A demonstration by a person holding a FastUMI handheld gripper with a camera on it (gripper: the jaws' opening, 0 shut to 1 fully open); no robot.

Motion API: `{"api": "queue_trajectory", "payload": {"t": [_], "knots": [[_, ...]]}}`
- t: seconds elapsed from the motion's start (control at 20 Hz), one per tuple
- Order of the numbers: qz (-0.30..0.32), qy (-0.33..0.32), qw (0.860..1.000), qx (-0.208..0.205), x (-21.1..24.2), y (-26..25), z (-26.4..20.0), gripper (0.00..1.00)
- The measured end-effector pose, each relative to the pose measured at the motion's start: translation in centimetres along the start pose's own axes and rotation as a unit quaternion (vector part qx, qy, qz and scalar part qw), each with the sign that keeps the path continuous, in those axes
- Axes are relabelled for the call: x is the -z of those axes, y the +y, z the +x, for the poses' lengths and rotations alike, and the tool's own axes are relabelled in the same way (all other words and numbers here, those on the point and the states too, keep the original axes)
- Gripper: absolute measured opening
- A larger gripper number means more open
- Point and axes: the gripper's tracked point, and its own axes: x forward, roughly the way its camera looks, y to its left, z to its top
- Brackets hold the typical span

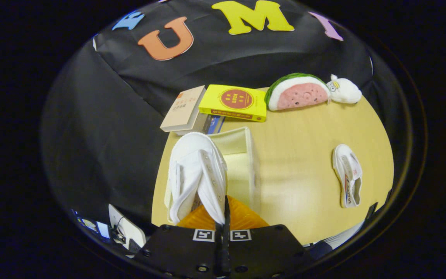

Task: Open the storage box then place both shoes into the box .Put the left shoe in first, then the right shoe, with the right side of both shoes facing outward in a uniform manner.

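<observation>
Your gripper [223,217] is pinching the light, floppy canvas shoe [196,174] by its heel collar, over the open storage box [246,162]. Rightward on the counter [300,186], take the second shoe [347,174] likewise.

Tool [225,213] fingers closed almost together, pinching the white shoe [196,174] by its edge, held raised.

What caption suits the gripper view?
Tool shut on white shoe above open storage box; second shoe on table.
</observation>
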Motion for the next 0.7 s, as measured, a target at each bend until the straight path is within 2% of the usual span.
{"api": "queue_trajectory", "payload": {"t": [0.3, 0.7], "knots": [[0.081, -0.018, 0.996, 0.033, -0.4, 2.8, 6.2, 0.0], [0.145, -0.036, 0.988, 0.044, -1.9, 3.2, 9.5, 0.0]]}}
